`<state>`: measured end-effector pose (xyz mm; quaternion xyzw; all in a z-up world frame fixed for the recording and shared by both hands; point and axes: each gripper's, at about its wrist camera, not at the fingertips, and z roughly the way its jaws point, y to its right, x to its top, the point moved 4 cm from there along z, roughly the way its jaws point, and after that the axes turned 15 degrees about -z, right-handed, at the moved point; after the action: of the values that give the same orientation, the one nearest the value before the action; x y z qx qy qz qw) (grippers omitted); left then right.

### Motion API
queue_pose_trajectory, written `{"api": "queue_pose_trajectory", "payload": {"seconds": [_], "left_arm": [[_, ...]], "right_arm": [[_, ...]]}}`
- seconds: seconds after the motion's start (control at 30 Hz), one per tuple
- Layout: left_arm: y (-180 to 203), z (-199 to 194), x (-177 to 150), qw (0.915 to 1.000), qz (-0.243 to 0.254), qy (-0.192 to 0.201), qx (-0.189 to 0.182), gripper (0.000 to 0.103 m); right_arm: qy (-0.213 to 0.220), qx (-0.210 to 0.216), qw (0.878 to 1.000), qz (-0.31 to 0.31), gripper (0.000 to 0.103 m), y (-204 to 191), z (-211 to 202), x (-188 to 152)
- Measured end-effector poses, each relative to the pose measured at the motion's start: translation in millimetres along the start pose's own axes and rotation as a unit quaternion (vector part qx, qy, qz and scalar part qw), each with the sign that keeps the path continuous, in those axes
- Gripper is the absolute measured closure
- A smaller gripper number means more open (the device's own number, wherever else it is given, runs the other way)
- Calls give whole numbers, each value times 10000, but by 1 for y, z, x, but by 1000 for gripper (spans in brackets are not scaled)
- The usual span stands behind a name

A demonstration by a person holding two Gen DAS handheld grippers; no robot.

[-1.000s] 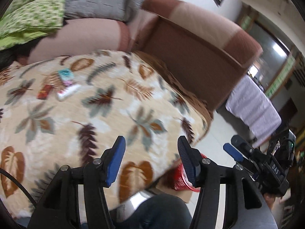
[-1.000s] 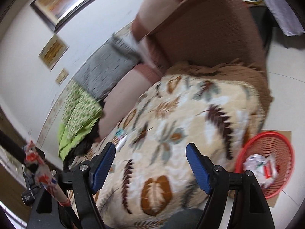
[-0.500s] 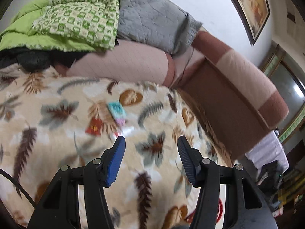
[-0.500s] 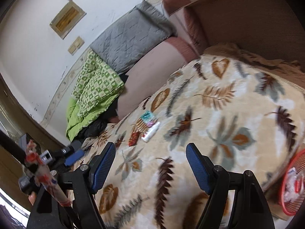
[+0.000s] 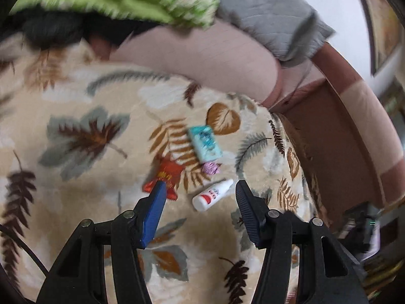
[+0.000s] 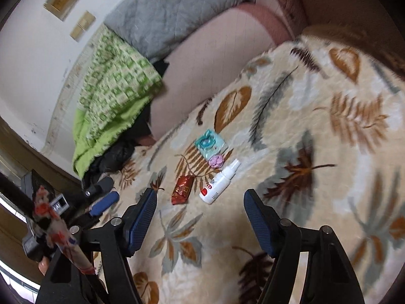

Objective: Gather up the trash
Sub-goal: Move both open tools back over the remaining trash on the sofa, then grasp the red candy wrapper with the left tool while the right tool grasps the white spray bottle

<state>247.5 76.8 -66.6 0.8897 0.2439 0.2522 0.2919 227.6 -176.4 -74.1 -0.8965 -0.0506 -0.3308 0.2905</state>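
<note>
Several pieces of trash lie together on the leaf-patterned blanket (image 5: 76, 190): a red snack wrapper (image 5: 167, 174), a white spray bottle with a red label (image 5: 212, 195), a teal packet (image 5: 204, 144) and a small purple scrap (image 5: 210, 168). My left gripper (image 5: 200, 187) is open and empty, just above the wrapper and bottle. The same items show in the right wrist view: wrapper (image 6: 182, 189), bottle (image 6: 219, 182), packet (image 6: 209, 144), scrap (image 6: 216, 161). My right gripper (image 6: 200, 195) is open and empty, a short way back from them. The left gripper (image 6: 103, 204) shows at its left.
A pink bolster (image 6: 217, 76), a grey quilted cushion (image 6: 167, 10) and a green checked blanket (image 6: 111, 86) lie along the wall behind the trash. The brown sofa arm (image 5: 354, 136) rises at the right. A dark cloth (image 6: 114, 157) lies under the green blanket.
Both grippers have swung from the blanket's edge and the red basket towards the trash pile and closed in on it. The left gripper now hovers right over the wrapper and bottle.
</note>
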Motion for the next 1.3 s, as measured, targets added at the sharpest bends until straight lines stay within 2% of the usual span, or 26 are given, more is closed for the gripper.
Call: {"api": "queue_pose_trajectory", "payload": {"seconds": [0.2,0.27,0.43,0.5,0.57,0.7,0.8,0.9,1.0,1.03,1.13,1.17,1.3], "left_arm": [[-21,22,11,9997,-44,-64,250,48],[-30,30,15,9993,-155,-108,320,48],[-35,47,18,9987,-105,-190,461,48],[-32,52,16,9983,-7,-250,529,48],[-26,60,11,9975,169,-309,606,48],[-17,74,5,9952,415,-332,824,48],[-15,91,1,9914,593,-321,1119,49],[-16,107,-3,9873,693,-356,1381,55],[-14,113,-7,9797,968,-247,1736,71],[-14,114,-7,9777,975,-223,1846,81],[-15,112,-8,9770,1015,-240,1861,92],[-15,109,-8,9779,999,-236,1819,100],[-8,92,-15,9821,973,-230,1598,102]], "right_arm": [[-604,23,9980,158,37,3,84,0],[-827,-228,9961,210,41,9,110,-2],[-1115,-534,9911,490,46,25,145,-11],[-1127,-641,9911,288,50,24,150,-12],[-1089,-581,9924,42,54,20,145,-13],[-1012,-267,9943,199,61,32,127,-23],[-799,-223,9965,119,63,38,101,-30],[-564,-171,9982,95,63,45,73,-36],[-427,-103,9989,168,63,50,55,-42],[-356,-83,9992,183,63,52,46,-46],[-199,-58,9995,251,63,55,28,-52],[-157,-52,9994,300,63,56,24,-54],[-7,-55,9990,438,63,59,-2,-63]]}}
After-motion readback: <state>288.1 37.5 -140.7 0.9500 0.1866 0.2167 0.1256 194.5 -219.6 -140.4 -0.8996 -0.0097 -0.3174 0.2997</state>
